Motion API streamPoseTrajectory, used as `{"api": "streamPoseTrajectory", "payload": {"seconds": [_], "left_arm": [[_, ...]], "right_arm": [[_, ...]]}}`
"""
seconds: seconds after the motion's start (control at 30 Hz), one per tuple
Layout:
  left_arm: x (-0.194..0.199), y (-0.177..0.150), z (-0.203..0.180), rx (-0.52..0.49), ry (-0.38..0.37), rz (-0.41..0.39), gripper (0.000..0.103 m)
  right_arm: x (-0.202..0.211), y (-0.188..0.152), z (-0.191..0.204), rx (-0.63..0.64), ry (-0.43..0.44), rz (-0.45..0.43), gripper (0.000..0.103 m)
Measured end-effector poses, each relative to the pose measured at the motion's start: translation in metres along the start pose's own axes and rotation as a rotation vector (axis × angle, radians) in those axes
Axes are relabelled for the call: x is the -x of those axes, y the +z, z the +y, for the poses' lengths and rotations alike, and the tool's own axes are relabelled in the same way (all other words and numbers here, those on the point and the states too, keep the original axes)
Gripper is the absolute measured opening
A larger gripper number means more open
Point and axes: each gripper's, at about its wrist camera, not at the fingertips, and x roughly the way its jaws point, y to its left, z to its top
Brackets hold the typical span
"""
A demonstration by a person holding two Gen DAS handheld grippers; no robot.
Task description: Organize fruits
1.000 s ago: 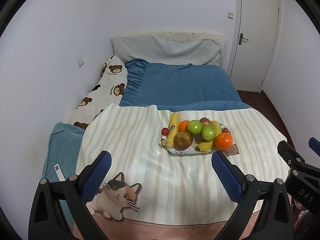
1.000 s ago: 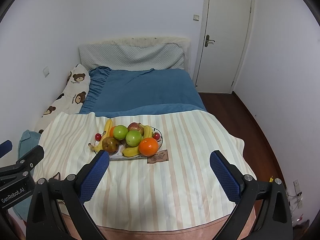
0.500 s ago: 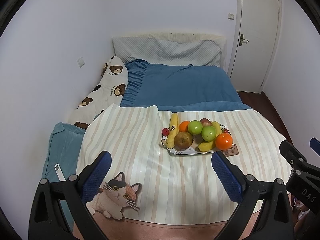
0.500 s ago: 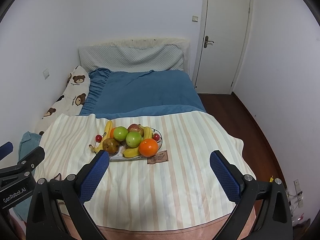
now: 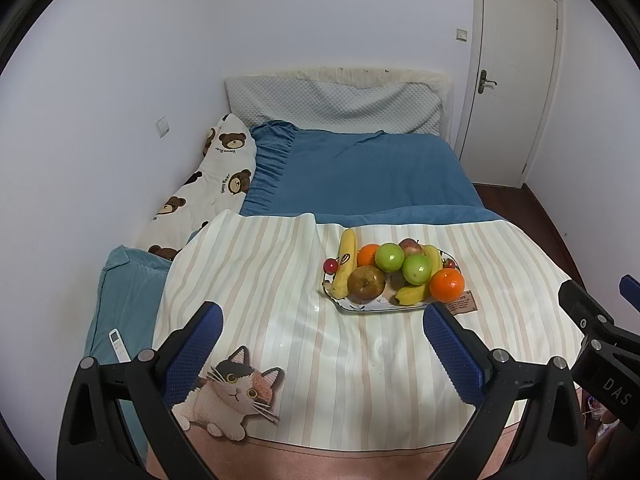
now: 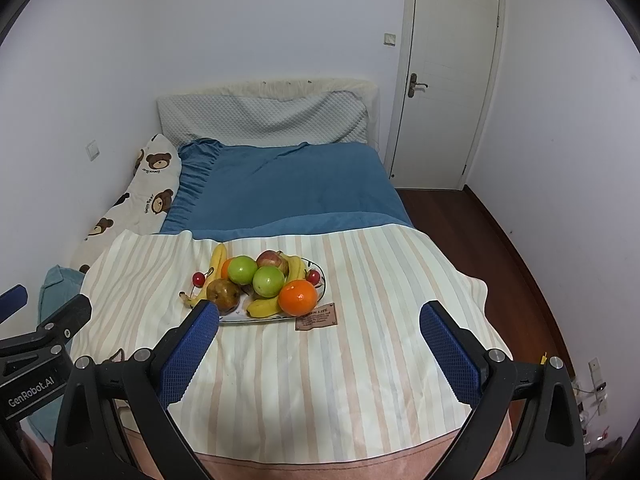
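A glass plate [image 5: 362, 309] piled with fruit sits on the striped cloth [image 5: 280, 280] on the bed. On it lie bananas [image 5: 346, 264], two green apples [image 5: 389, 257], a brown pear [image 5: 366, 282], oranges [image 5: 447, 285], a red apple [image 5: 410, 245] and cherries [image 5: 330, 265]. The plate [image 6: 260, 319] also shows in the right wrist view, with an orange [image 6: 298, 297] at its front. My left gripper [image 5: 320, 330] is open and empty, short of the plate. My right gripper [image 6: 319, 330] is open and empty, just in front of it.
A brown label [image 6: 316, 316] lies by the plate. A cat picture [image 5: 232, 400] marks the cloth's near left corner. A remote [image 5: 119, 345] lies on the teal cushion [image 5: 120, 300]. A bear-print pillow [image 5: 208, 188] lines the left wall. A door [image 6: 444, 92] and wooden floor [image 6: 500, 248] are right.
Both views have drifted very slightly; the fruit plate and both open grippers look the same as before.
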Motion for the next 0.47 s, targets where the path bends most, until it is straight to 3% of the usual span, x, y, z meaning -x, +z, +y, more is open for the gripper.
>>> {"api": "streamPoseTrajectory", "payload": {"seconds": [0.47], "left_arm": [[0.0013, 0.002, -0.0006, 0.002, -0.002, -0.006, 0.103]], "right_arm": [[0.0022, 0.0016, 0.002, -0.003, 0.002, -0.002, 0.103]]}}
